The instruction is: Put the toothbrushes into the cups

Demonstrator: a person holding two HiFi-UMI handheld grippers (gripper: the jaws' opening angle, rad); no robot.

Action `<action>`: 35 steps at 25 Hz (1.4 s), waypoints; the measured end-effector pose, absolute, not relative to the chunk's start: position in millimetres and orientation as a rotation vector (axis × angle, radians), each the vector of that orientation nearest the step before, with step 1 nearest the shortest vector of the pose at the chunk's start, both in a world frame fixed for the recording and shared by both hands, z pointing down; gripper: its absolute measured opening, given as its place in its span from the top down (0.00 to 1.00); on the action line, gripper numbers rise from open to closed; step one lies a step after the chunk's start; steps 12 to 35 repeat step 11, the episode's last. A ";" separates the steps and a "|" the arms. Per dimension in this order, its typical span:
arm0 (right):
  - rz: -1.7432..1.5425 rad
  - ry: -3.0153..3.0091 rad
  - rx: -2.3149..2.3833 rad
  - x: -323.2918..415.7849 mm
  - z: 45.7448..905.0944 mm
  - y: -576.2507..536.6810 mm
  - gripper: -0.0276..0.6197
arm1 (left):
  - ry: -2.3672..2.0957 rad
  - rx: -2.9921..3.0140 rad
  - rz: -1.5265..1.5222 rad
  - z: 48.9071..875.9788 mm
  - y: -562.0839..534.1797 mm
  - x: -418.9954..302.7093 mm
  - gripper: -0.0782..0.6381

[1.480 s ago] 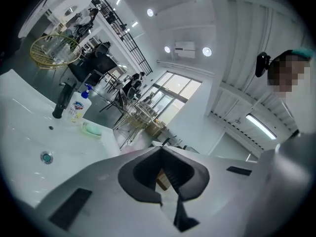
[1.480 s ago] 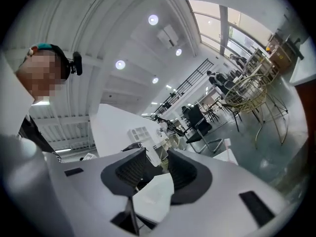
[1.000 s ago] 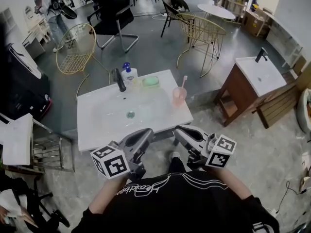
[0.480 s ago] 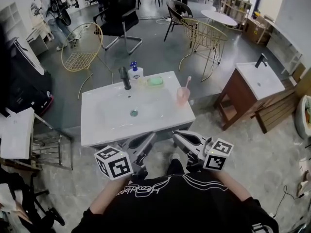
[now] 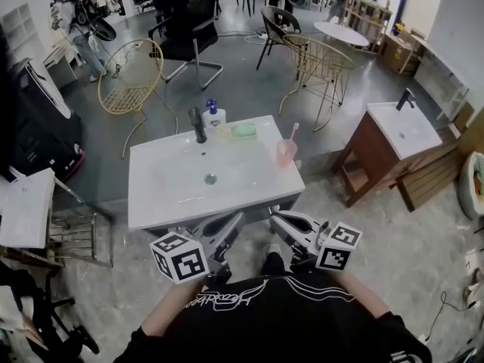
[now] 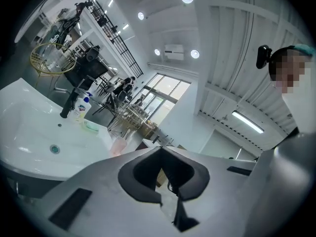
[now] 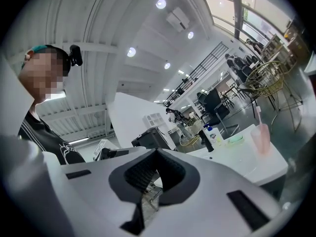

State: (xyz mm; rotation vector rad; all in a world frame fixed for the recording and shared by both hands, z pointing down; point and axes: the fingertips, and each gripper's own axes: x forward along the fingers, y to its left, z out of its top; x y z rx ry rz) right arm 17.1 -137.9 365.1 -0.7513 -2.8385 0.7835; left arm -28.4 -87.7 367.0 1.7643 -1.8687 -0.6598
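Note:
A pink cup [image 5: 286,153] stands at the right edge of the white sink top [image 5: 170,203], with a pink toothbrush [image 5: 293,133] upright in it. The same cup [image 6: 117,145] shows small in the left gripper view, and the cup [image 7: 260,138] and toothbrush [image 7: 257,115] show in the right gripper view. My left gripper [image 5: 233,224] and right gripper [image 5: 277,218] are held close to the person's body, at the sink's front edge and far from the cup. Both are shut with nothing between the jaws, as the left gripper [image 6: 160,149] and right gripper [image 7: 157,153] views show.
On the sink's back edge stand a black faucet [image 5: 197,125], a soap bottle [image 5: 212,116] and a green soap dish [image 5: 243,130]. A second washbasin cabinet [image 5: 393,146] is at the right. Wire chairs [image 5: 130,78] and an office chair stand behind. A metal rack [image 5: 72,233] is at the left.
Both grippers have drawn back a little from the sink's front edge toward the person's body. The cup and toothbrush have not moved.

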 end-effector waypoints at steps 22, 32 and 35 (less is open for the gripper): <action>0.752 -2.851 -0.713 23.5 363.8 -136.7 0.91 | -1.844 1.790 -0.667 365.8 -87.1 -20.9 0.88; 0.752 -2.851 -0.713 23.5 363.8 -136.7 0.91 | -1.844 1.790 -0.667 365.8 -87.1 -20.9 0.88; 0.752 -2.851 -0.713 23.5 363.8 -136.7 0.91 | -1.844 1.790 -0.667 365.8 -87.1 -20.9 0.88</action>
